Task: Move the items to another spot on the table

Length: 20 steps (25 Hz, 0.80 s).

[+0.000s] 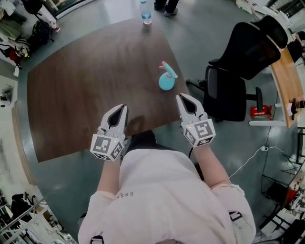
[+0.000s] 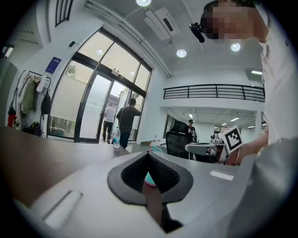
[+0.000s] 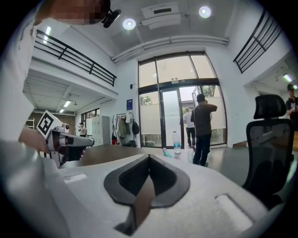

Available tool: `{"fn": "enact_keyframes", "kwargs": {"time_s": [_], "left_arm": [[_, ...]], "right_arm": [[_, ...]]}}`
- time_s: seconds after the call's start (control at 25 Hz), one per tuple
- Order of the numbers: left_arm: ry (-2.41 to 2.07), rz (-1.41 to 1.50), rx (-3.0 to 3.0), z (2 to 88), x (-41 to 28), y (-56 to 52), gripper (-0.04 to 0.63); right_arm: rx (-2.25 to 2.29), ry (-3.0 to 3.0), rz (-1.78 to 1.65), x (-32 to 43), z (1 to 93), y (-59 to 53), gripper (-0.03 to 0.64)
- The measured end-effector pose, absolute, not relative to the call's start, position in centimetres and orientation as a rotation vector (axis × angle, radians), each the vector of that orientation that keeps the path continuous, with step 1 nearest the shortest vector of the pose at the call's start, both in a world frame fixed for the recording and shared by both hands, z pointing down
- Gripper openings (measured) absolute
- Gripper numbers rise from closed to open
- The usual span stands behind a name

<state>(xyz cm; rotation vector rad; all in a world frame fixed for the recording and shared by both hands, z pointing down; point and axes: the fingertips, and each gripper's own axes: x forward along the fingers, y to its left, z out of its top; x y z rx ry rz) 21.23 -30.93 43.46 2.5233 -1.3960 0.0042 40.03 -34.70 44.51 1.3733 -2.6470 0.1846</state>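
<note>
A teal spray bottle point(image 1: 166, 78) with a pink nozzle stands on the right part of the dark wooden table point(image 1: 76, 95); a sliver of the spray bottle point(image 2: 150, 178) shows past the left jaw tips. A clear water bottle point(image 1: 146, 13) stands at the table's far edge, and the same water bottle point(image 3: 176, 142) shows small in the right gripper view. My left gripper point(image 1: 124, 106) hovers over the near edge, shut and empty. My right gripper point(image 1: 179, 96) is level with it to the right, below the spray bottle, shut and empty.
A black office chair point(image 1: 238, 66) stands right of the table, beside a wooden desk point(image 1: 288, 81). Two people point(image 3: 201, 125) stand by the glass doors beyond the table. Bags and clothing point(image 1: 19, 33) lie on the floor at the far left.
</note>
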Motion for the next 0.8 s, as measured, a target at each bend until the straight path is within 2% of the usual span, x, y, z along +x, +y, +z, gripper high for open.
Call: {"fn": "enact_keyframes", "kwargs": {"time_s": [0.24, 0.28, 0.36, 0.52, 0.8], "left_arm": [[-1.324, 0.027, 2.548, 44.8, 23.7, -36.1, 0.008], [-1.32, 0.033, 2.551, 45.1, 24.1, -36.9, 0.008], [-1.318, 0.054, 2.57, 45.6, 25.0, -38.3, 0.008], [-1.276, 0.058, 2.611, 45.9, 26.7, -40.1, 0.008], [-1.265, 0.069, 2.588, 48.6, 26.5, -41.4, 0.008]], "right_arm": [[1.379, -2.612, 0.171, 40.7, 45.8, -38.7, -0.007], [1.383, -2.607, 0.156, 40.9, 46.0, -39.3, 0.033], [1.391, -2.604, 0.136, 41.2, 46.5, -40.5, 0.071], [1.393, -2.593, 0.178, 41.1, 48.6, -43.2, 0.24], [1.328, -2.597, 0.215, 39.5, 52.4, -45.8, 0.259]]}}
